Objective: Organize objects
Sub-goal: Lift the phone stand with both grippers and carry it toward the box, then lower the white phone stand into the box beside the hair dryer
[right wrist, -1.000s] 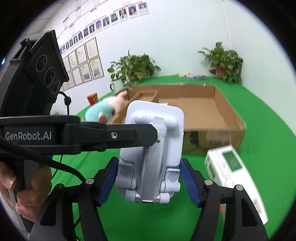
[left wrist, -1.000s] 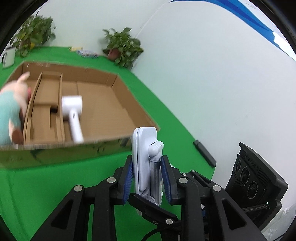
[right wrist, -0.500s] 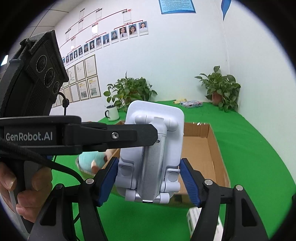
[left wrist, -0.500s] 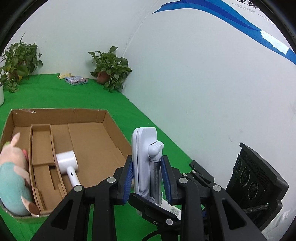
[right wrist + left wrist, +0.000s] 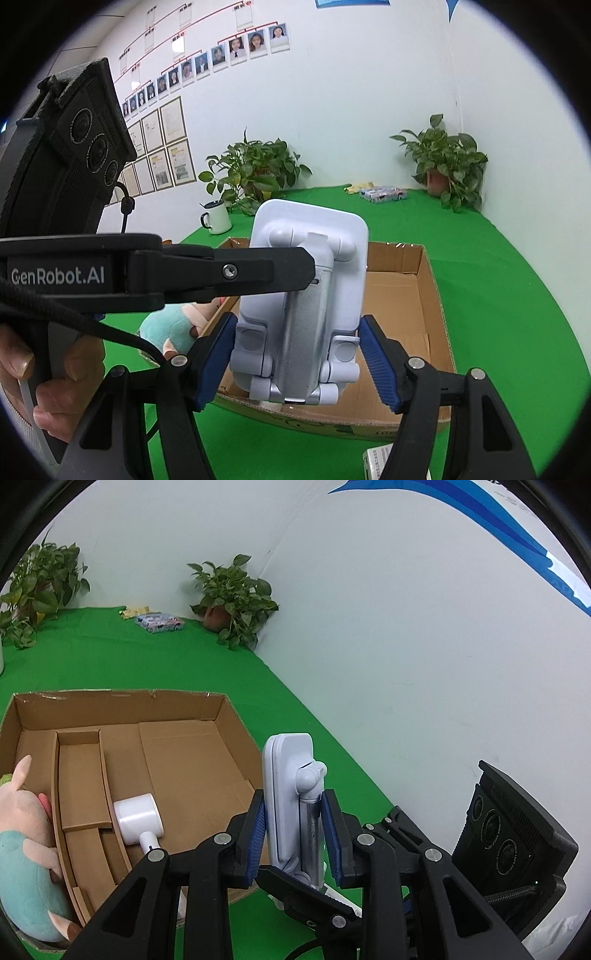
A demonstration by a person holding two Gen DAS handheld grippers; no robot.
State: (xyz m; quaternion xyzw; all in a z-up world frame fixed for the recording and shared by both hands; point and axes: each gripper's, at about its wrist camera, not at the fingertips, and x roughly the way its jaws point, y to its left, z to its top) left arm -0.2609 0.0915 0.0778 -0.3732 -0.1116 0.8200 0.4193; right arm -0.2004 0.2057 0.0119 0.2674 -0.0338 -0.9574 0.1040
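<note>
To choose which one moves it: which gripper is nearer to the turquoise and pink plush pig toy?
Left. The left gripper is just right of the turquoise plush pig toy; the right gripper is farther right, beyond the left one.

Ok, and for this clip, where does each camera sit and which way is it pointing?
Left wrist: on the left gripper, looking over the cardboard box toward the white wall; its blue-padded fingers clamp the white phone stand edge-on.
Right wrist: on the right gripper, facing the stand's back, the box and the photo wall; its fingers grip the stand, the left gripper crosses in from the left, held by the person's hand.
Shared: stand, box, plush toy, corner plant.
</note>
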